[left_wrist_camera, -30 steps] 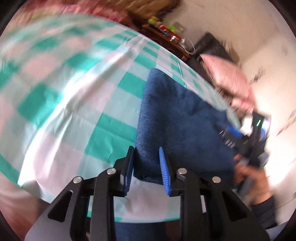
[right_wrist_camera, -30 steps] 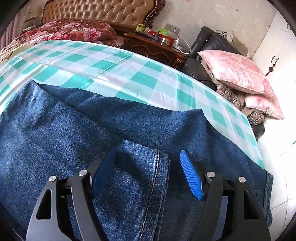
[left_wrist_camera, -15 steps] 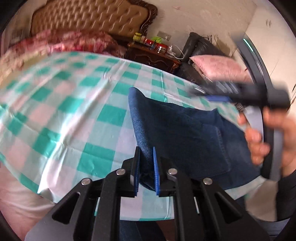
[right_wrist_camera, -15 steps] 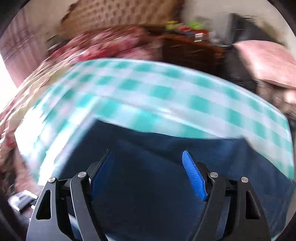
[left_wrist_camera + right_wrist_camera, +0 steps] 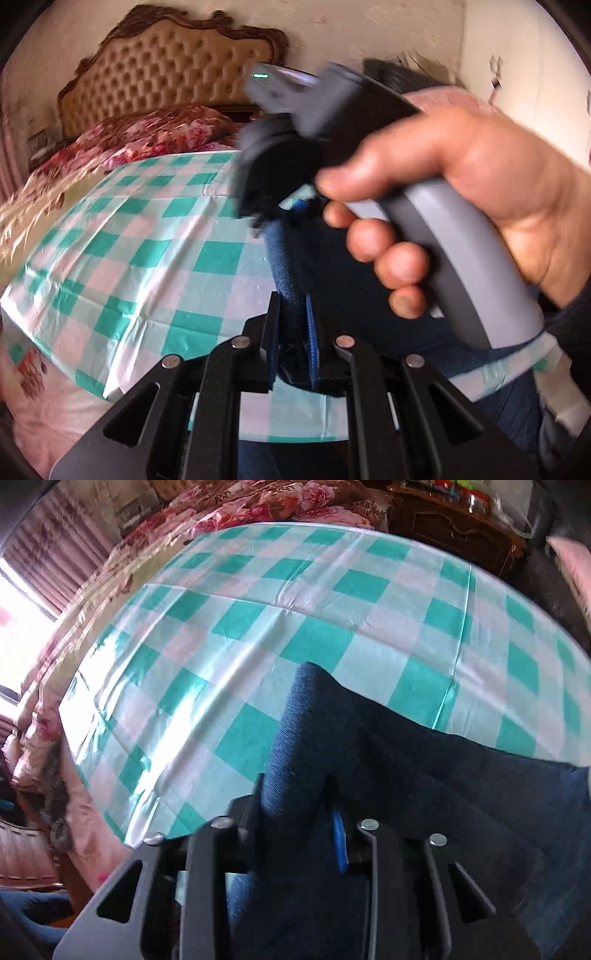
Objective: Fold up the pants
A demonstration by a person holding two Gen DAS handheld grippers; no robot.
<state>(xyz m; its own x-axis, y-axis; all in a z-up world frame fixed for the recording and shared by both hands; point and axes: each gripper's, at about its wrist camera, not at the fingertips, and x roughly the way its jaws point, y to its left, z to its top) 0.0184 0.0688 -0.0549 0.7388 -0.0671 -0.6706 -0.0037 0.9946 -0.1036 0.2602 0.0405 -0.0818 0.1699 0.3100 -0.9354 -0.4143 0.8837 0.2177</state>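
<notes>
Denim pants [image 5: 424, 775] lying on the checked cloth [image 5: 258, 627] are being pinched by both the left gripper [image 5: 291, 332] and right gripper [image 5: 299, 812], whose jaws have just been closing, thick bunched folds risking slipping loose.

1. The left gripper [image 5: 291, 332] points forward and down, its jaws close together and pinching a fold of the pants [image 5: 291, 266]
2. The right gripper [image 5: 299, 823] tilts steeply down; its jaws have just been closing, denim bunched between them
3. The person's right hand [image 5: 454, 195] wraps its grey handle, fingers [image 5: 369, 240] curled around the grip
</notes>
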